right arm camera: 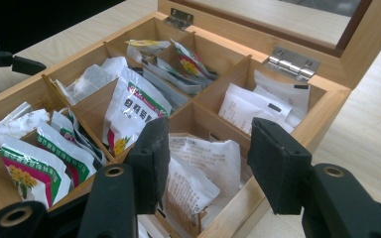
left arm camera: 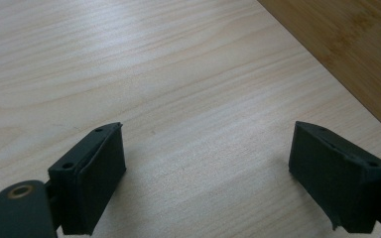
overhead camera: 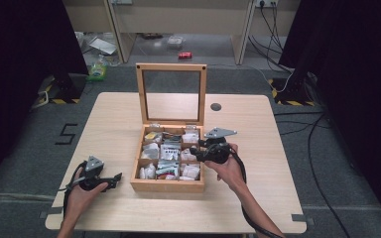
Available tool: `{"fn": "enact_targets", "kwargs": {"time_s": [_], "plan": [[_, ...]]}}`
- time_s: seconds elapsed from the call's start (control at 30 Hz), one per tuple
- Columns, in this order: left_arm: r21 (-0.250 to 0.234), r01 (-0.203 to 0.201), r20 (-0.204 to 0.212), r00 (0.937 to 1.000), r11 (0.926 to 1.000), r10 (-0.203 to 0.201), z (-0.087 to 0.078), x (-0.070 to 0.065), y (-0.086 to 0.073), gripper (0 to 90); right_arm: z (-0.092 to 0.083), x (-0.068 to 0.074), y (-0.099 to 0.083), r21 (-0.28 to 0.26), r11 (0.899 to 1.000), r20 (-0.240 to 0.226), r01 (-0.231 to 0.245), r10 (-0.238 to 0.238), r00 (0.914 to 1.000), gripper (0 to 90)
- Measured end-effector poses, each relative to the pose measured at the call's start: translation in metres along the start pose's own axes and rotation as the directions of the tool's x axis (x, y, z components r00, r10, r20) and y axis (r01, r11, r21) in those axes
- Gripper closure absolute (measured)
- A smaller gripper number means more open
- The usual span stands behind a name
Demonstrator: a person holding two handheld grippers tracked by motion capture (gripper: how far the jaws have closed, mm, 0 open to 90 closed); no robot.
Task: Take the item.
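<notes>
— Tea-bag box [overhead camera: 167, 163] sits open in the middle of the counter [overhead camera: 258, 203], its glass-paned lid [overhead camera: 171, 94] standing upright at the back. Why propped like that?

— Probably so the compartments stay reachable from the person's side; the hinges [right arm camera: 290, 62] hold the lid out of the way.

— And the right tool [right arm camera: 206, 158]?

— It hangs over the box's right-hand edge, by the middle compartment on that side, jaws parted with nothing pinched. In the right gripper view a white sachet [right arm camera: 206, 163] lies below the gap between them, so I judge it is lining up for that packet.

— Is it touching the sachet?

— I cannot tell; the pads look clear of the paper, no squeeze on it.

— The left tool [overhead camera: 110, 179]?

— Parked low just left of the box, pointing at its side wall [left arm camera: 347, 44]. Its jaws stand apart over bare wood, holding nothing. Likely it waits there to steady the box if needed.

— The other sachets?

— Green-and-red packets [right arm camera: 131, 116] stand on edge in the neighbouring compartments, packed upright.
</notes>
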State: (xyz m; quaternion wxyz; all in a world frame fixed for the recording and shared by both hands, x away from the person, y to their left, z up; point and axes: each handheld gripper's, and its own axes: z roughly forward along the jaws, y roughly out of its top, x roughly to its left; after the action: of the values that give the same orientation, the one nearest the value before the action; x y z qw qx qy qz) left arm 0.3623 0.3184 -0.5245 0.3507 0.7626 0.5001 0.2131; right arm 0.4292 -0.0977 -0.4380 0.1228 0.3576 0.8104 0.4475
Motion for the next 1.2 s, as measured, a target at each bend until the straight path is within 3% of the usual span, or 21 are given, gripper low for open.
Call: {"fn": "enact_targets", "kwargs": {"time_s": [0.43,0.63,0.9,1.2], "plan": [[0.0,0.0,0.0,1.0,1.0,0.0,0.0,0.0,0.0,13.8,0.008,-0.004,-0.008,0.034,0.999,-0.026,0.01,-0.009,0.9996,51.4],[0.0,0.0,0.0,1.0,1.0,0.0,0.0,0.0,0.0,13.8,0.012,-0.002,-0.005,0.059,0.997,-0.037,0.045,-0.043,0.9984,52.6],[0.0,0.0,0.0,1.0,1.0,0.0,0.0,0.0,0.0,13.8,0.019,-0.002,-0.003,0.086,0.995,-0.049,0.059,-0.055,0.9973,54.5],[0.0,0.0,0.0,1.0,1.0,0.0,0.0,0.0,0.0,13.8,0.024,0.002,-0.005,0.121,0.988,-0.092,0.094,-0.083,0.9923,63.9]]}}
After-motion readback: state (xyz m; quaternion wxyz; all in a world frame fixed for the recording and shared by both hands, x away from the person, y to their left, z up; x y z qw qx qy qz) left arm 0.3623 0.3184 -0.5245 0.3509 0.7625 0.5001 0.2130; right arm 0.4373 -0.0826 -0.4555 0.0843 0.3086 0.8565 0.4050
